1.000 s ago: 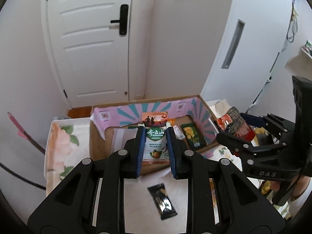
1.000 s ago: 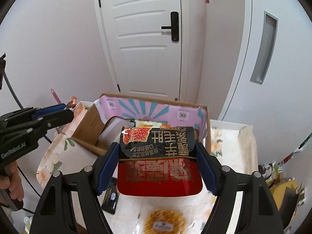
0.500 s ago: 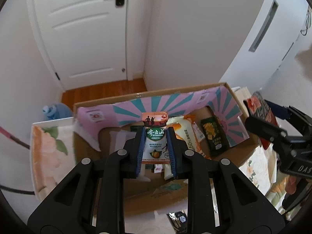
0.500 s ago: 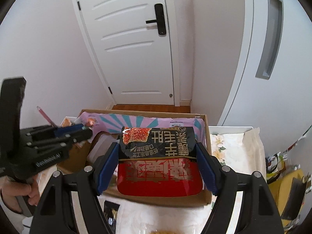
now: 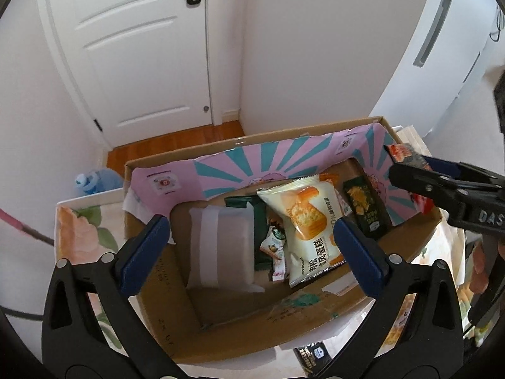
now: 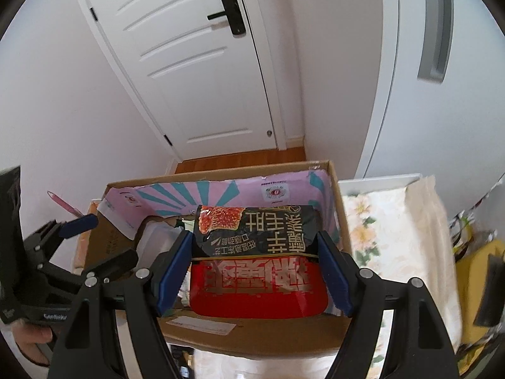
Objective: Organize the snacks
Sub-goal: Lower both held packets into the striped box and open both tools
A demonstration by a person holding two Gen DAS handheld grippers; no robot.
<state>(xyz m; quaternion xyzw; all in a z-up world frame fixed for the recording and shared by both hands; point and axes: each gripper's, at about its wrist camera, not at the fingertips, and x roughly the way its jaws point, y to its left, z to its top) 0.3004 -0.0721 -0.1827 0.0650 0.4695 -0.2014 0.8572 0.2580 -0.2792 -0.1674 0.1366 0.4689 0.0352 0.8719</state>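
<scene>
The left gripper (image 5: 249, 246) is opening wide above the cardboard box (image 5: 240, 322), with nothing pressed between its blue pads, and the small green-and-white sachet (image 5: 274, 246) lies inside the box beside the yellow cake packet (image 5: 307, 224). The right gripper (image 6: 254, 271) grasps the red-and-black snack bag (image 6: 255, 262) firmly over the same box.

— What sort of place is this?

— A home, by the look of it. A white panelled door (image 5: 135, 47) with a black lever handle (image 6: 232, 15) fills the top of both views, with wooden flooring (image 5: 176, 140) at its foot.

— Anything else domestic?

— A floral tablecloth (image 6: 385, 221) at the right of the right wrist view, and a cardboard box (image 5: 221, 322) of packaged snacks at the centre.
</scene>
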